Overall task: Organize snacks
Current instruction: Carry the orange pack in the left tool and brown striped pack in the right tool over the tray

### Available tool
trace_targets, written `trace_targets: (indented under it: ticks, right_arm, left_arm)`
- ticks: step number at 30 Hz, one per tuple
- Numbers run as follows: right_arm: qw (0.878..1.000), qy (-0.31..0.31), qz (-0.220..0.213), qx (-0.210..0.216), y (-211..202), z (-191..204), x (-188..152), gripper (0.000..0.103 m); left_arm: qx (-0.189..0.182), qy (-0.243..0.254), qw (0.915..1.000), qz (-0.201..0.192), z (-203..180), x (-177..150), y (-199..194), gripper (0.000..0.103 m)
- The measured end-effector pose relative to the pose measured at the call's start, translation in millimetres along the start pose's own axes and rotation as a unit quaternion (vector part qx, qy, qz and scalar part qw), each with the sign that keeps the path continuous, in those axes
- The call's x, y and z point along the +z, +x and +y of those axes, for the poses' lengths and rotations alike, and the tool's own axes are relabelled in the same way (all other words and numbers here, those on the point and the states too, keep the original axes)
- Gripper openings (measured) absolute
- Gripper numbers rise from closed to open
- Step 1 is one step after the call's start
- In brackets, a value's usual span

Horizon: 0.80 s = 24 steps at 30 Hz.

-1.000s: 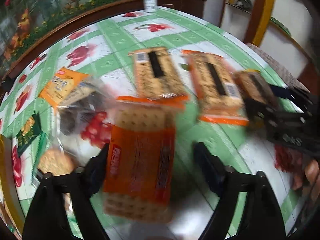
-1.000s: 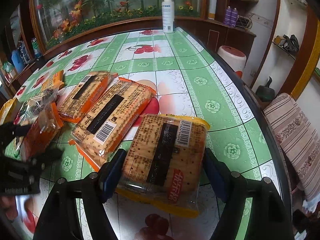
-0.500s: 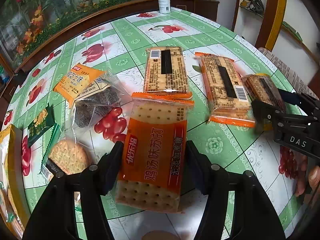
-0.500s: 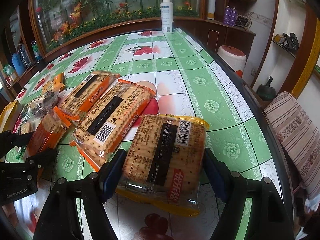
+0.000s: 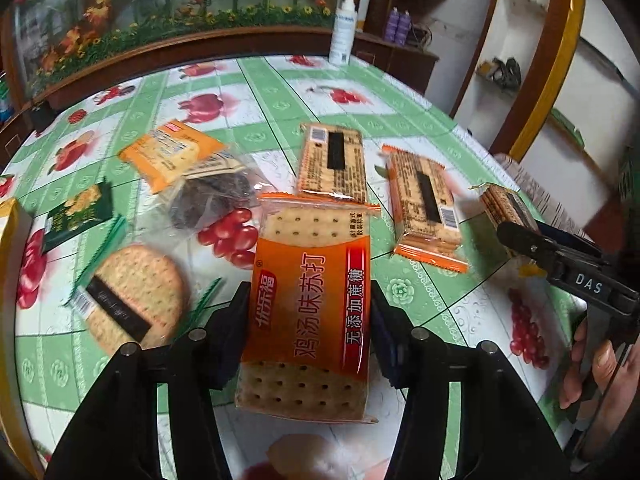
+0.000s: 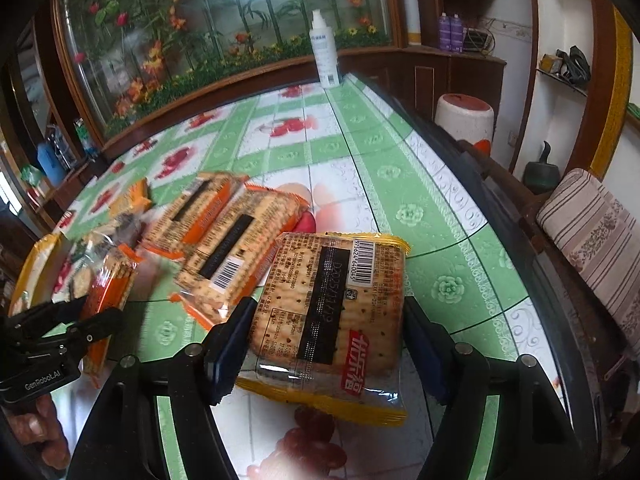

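My left gripper (image 5: pixel 310 320) is shut on an orange cracker pack (image 5: pixel 310 292) and holds it above the table. My right gripper (image 6: pixel 326 340) is shut on a yellow-edged cracker pack (image 6: pixel 328 312), lifted and tilted; the pack also shows in the left wrist view (image 5: pixel 506 204). Two orange cracker packs lie face down side by side on the table (image 5: pixel 334 162) (image 5: pixel 426 204); they also show in the right wrist view (image 6: pixel 192 210) (image 6: pixel 240 248). The left gripper and its pack (image 6: pixel 108 296) show at the left of the right wrist view.
Left of the packs lie a small orange packet (image 5: pixel 172 154), a clear bag of dark snacks (image 5: pixel 212 196), a green packet (image 5: pixel 78 214) and a round cracker pack (image 5: pixel 136 296). A white bottle (image 5: pixel 342 36) stands at the far edge. The table edge (image 6: pixel 500 220) runs along the right, with a cushioned seat (image 6: pixel 592 228) beyond.
Both grippers have risen with their packs. The left gripper's pack is now clamped tight and lifted off the table; the right gripper has tilted its pack up.
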State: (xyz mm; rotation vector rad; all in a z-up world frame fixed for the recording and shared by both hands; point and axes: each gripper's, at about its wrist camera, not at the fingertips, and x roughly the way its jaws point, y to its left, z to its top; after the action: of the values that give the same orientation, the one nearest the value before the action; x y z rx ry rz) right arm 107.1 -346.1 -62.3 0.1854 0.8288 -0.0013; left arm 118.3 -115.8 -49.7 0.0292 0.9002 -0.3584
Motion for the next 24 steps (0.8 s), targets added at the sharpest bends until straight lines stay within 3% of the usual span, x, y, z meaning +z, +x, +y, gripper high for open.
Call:
trace_targets:
  ticks: [11, 24]
  right_arm:
    - [0.996, -0.026, -0.048, 0.071, -45.3, 41.8, 11.0, 0.073]
    - [0.978, -0.107, -0.027, 0.176, -38.9, 170.3, 7.4, 0.073]
  left_arm:
    - [0.020, -0.063, 0.9960, -0.060, 43.8, -15.1, -56.3, 0.052]
    - [0.129, -0.133, 0.9771, -0.104, 120.1, -47.7, -117.9, 0.053]
